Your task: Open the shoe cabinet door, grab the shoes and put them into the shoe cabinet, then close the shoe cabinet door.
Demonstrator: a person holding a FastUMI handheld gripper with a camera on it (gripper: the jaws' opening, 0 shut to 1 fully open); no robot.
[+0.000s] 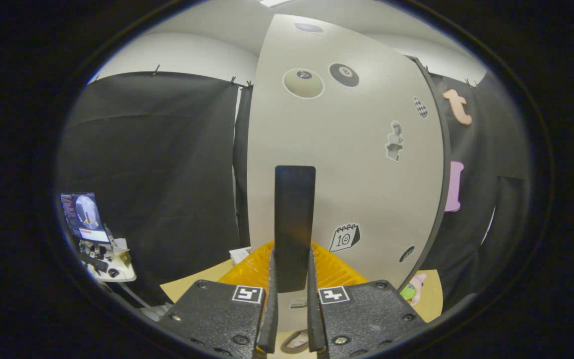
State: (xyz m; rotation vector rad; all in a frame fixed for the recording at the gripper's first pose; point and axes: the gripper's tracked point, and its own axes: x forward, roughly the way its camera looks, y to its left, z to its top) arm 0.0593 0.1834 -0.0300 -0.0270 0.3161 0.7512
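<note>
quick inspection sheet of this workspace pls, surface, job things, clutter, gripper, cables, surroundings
surface: light wooden board low beyond the fingers, with a ribbed orange-yellow mat on it
job's things: pale grey cabinet door with round and picture stickers stands upright, its dark flat upright handle between the fingers; shoes: nothing seen
clutter: small pink and green toy by the door's lower edge; white paper on the board
gripper: gripper shut on the handle, a finger pressing each side
cables: nothing seen
surroundings: black cloth booth wall on both sides; white side table with a lit monitor and small items; white room wall above
</note>
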